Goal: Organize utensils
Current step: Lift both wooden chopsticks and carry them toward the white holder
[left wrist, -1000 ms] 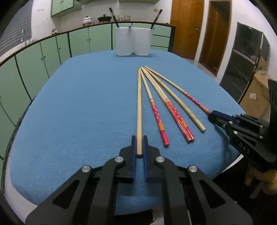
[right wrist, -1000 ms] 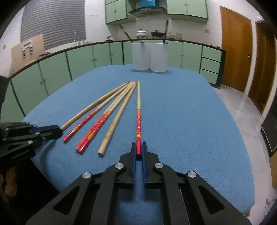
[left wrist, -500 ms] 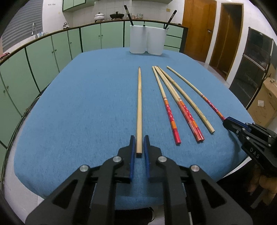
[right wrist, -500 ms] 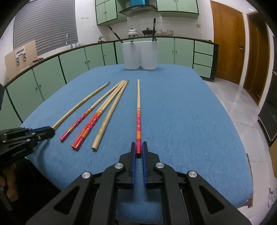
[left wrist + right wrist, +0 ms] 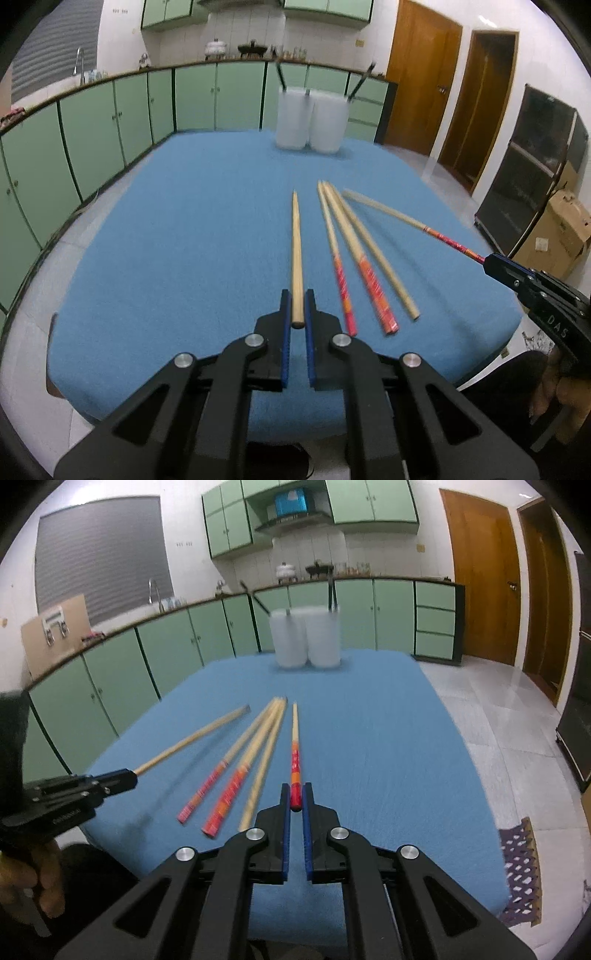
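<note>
Here my left gripper (image 5: 297,308) had its jaws clamped on the butt of a plain wooden chopstick (image 5: 296,251), lifted off the blue surface (image 5: 177,240). My right gripper (image 5: 295,801) pinched a red-handled chopstick (image 5: 294,760) the same way. Between them, four more chopsticks (image 5: 351,258) lay near the front edge. Two white holders (image 5: 310,118) stood at the far edge, side by side.

We see three chopsticks (image 5: 347,254) lying side by side on the worktop (image 5: 166,258), between our two held ones; two cups (image 5: 312,120) stand together at its far edge.
</note>
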`<state>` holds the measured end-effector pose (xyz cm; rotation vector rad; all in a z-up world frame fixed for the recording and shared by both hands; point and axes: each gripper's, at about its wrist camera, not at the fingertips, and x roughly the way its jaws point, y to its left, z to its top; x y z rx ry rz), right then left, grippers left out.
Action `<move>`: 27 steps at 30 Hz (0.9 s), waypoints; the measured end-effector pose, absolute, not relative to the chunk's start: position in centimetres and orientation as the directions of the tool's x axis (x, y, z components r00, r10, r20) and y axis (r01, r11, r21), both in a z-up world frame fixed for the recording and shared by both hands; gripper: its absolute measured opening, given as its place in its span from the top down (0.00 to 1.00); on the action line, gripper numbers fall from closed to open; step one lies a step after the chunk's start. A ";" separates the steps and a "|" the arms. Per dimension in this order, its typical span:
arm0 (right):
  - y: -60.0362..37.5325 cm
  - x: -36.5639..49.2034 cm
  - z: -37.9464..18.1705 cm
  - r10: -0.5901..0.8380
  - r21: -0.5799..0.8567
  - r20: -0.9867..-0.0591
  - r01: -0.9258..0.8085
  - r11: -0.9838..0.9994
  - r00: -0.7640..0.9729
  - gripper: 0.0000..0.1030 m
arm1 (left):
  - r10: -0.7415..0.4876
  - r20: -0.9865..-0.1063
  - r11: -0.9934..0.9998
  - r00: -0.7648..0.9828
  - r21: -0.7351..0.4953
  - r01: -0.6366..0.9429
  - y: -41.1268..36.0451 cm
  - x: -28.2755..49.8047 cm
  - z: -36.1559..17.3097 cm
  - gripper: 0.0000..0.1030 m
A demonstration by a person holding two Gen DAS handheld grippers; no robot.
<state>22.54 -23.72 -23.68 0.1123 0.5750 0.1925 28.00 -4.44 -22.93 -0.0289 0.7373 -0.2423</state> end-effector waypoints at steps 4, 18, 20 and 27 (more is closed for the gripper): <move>-23.7 22.2 -20.0 0.221 0.154 -0.481 -0.167 0.974 0.848 0.94 | -0.231 -0.617 0.971 0.752 -0.100 0.216 -4.4 27.6 -19.8 0.94; -23.0 26.1 -12.7 0.221 0.080 -0.465 -0.208 0.975 0.857 0.94 | -0.244 -0.563 0.967 0.790 -0.082 0.241 -3.2 29.0 -13.1 0.94; -22.9 27.0 -12.2 0.221 0.066 -0.469 -0.216 0.974 0.855 0.94 | -0.249 -0.560 0.966 0.790 -0.081 0.247 -3.1 29.7 -12.4 0.94; -22.3 30.3 -11.0 0.221 0.055 -0.501 -0.224 0.973 0.837 0.94 | -0.263 -0.560 0.962 0.786 -0.086 0.260 -2.9 32.2 -10.8 0.94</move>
